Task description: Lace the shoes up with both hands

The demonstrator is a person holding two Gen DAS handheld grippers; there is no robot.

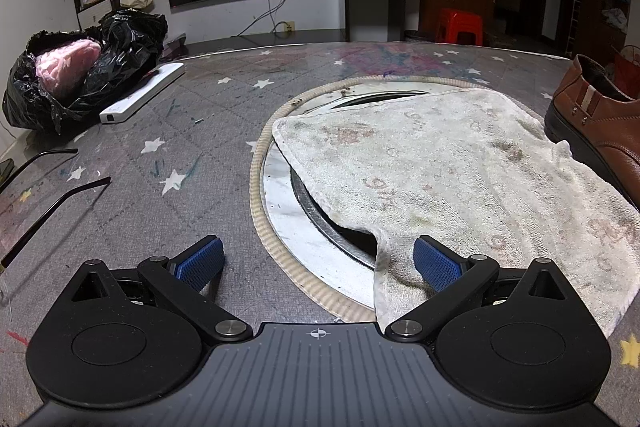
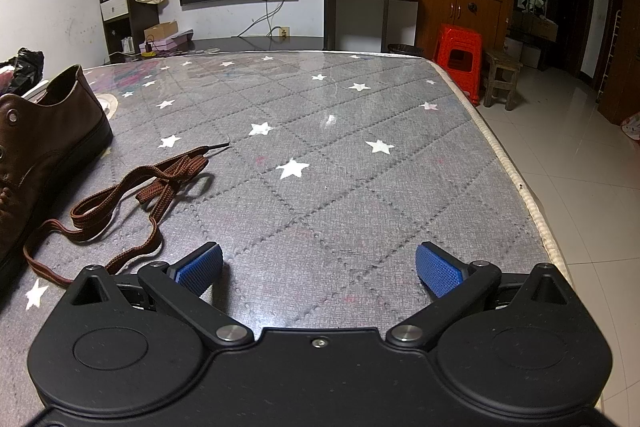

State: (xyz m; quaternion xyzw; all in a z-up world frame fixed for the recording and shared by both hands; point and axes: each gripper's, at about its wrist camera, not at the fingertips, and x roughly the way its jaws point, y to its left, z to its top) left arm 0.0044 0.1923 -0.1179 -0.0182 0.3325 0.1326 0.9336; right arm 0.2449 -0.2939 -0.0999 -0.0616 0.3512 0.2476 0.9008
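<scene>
A brown leather shoe (image 1: 596, 123) stands at the far right of the left wrist view, on the edge of a dirty white towel (image 1: 460, 179). The same shoe (image 2: 36, 147) fills the left edge of the right wrist view. A brown flat shoelace (image 2: 132, 195) lies loose in loops on the table beside it, its black tip pointing right. My left gripper (image 1: 318, 261) is open and empty, low over the table by the towel's near corner. My right gripper (image 2: 320, 267) is open and empty, to the right of the lace.
The grey star-patterned table (image 2: 340, 167) ends at its right edge (image 2: 516, 179) above a tiled floor. The towel covers a round inset hole (image 1: 320, 223). A black plastic bag (image 1: 80, 71), a white power strip (image 1: 140, 95) and eyeglasses (image 1: 48, 203) lie to the left.
</scene>
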